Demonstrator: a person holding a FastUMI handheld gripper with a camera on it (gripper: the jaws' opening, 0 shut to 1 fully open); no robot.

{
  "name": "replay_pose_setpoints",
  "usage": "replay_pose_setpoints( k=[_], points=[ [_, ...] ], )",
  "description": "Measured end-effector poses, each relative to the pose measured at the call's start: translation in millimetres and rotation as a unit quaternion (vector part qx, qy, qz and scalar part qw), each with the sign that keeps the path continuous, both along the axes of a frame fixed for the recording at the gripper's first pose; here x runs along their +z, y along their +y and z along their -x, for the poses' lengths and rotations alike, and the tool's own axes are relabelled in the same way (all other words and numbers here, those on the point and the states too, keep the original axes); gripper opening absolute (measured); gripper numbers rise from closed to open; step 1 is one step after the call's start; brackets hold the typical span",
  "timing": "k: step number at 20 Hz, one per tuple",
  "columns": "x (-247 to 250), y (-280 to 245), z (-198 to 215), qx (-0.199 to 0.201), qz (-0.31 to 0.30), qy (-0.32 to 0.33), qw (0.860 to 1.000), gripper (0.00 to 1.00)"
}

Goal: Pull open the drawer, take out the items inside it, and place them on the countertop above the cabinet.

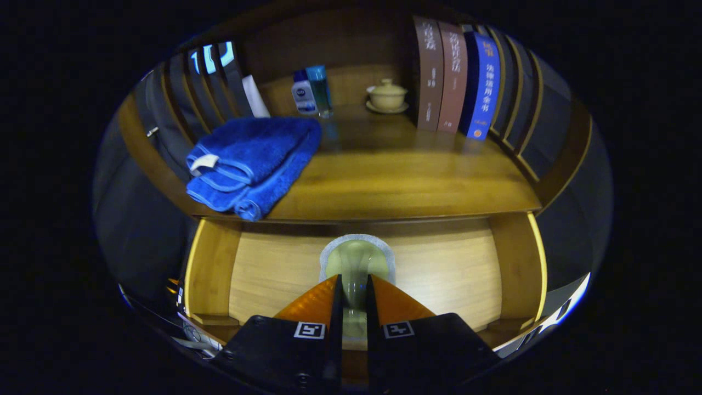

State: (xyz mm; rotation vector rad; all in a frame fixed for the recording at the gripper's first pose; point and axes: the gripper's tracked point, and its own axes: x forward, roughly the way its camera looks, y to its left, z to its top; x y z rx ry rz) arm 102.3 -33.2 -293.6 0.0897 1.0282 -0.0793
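As the orange fingers [312, 302] closed to a narrow gap around the stem of a pale green brush-like item [355, 263], the gripper [354, 299] stood over the open drawer [274, 274], its jaws nearly together and both seeming to press the item's slim neck. What the item was could not be told for certain; its rounded head, ringed in grey, flared just beyond the fingertips above the drawer's light wooden floor. Nothing else could be seen on the visible part of that floor. To do this step well, the holder would likely need to keep the squeeze steady on the narrow stem, lift straight up until the head cleared the edge of the countertop [395, 181] overhanging the drawer's back, and only then carry it forward. A bare stretch of wood lay open on the countertop, between the folded blue towel [252, 159] whose corner hung over the front edge and the row of books [455, 77] standing at the far right. Two small bottles [312, 90] and a lidded teacup [387, 94] stood well back against the rear panel, so a set-down near the front middle looked safest
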Motion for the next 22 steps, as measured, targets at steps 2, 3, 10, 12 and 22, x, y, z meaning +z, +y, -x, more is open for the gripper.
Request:
replay_pose_setpoints(
  k=[2,3,10,12,22],
  points=[
    [27,-1,-13,0.001,0.01,-0.045,0.999,0.24],
    [41,-2,-24,0.001,0.015,-0.069,0.998,0.24],
    [57,-14,-102,-0.007,0.032,-0.115,0.993,0.24],
    [51,-16,-128,-0.009,0.028,-0.112,0.993,0.23],
    [-1,-20,-179,-0.023,0.024,-0.051,0.998,0.24]
  ],
)
